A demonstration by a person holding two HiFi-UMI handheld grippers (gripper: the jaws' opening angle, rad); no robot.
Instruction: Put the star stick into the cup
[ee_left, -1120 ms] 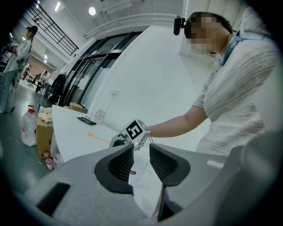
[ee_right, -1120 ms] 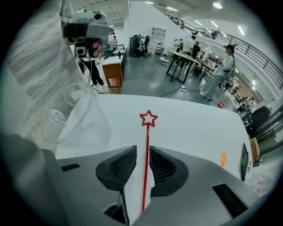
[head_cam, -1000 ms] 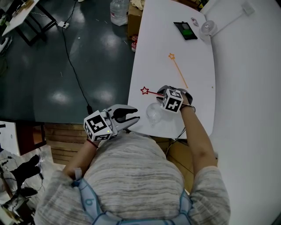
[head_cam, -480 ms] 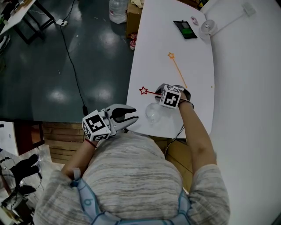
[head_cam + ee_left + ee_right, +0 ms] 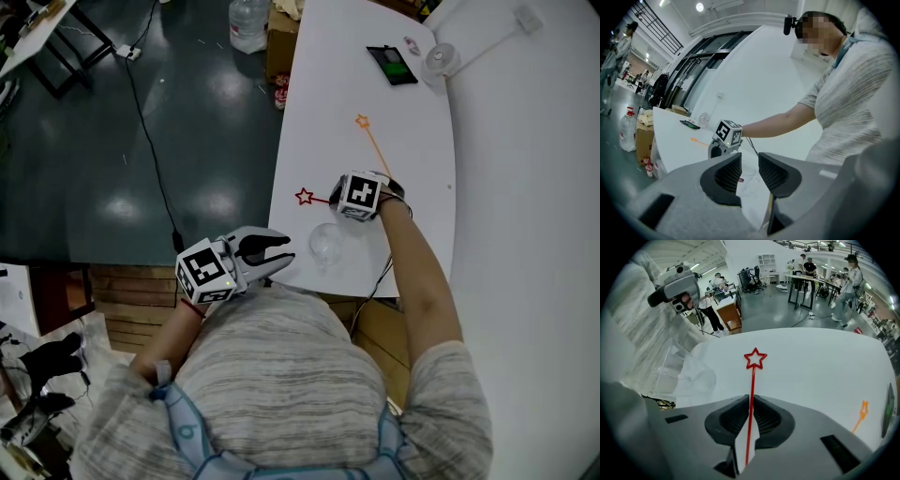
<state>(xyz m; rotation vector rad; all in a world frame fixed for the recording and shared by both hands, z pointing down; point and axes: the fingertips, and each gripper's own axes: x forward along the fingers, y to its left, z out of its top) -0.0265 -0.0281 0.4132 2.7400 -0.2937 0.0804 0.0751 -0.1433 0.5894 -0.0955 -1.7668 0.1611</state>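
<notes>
The red star stick (image 5: 752, 380) runs between the closed jaws of my right gripper (image 5: 751, 414), its star head (image 5: 755, 358) pointing away over the white table. From the head view the red star stick (image 5: 312, 197) sticks out to the left of the right gripper (image 5: 347, 202). A clear plastic cup (image 5: 325, 242) stands near the table's front edge, just below and left of that gripper; the cup (image 5: 689, 373) shows at the left in the right gripper view. My left gripper (image 5: 270, 251) hovers open off the table's front left corner, holding nothing.
An orange star stick (image 5: 375, 142) lies on the table (image 5: 319, 112) beyond the right gripper. A phone (image 5: 392, 64) and a small clear glass (image 5: 439, 58) sit at the far end. A dark floor with a cable, a water bottle (image 5: 247, 22) and a cardboard box lies left of the table.
My right gripper with the red star stick has shifted slightly up and away along the table. The left gripper has barely moved.
</notes>
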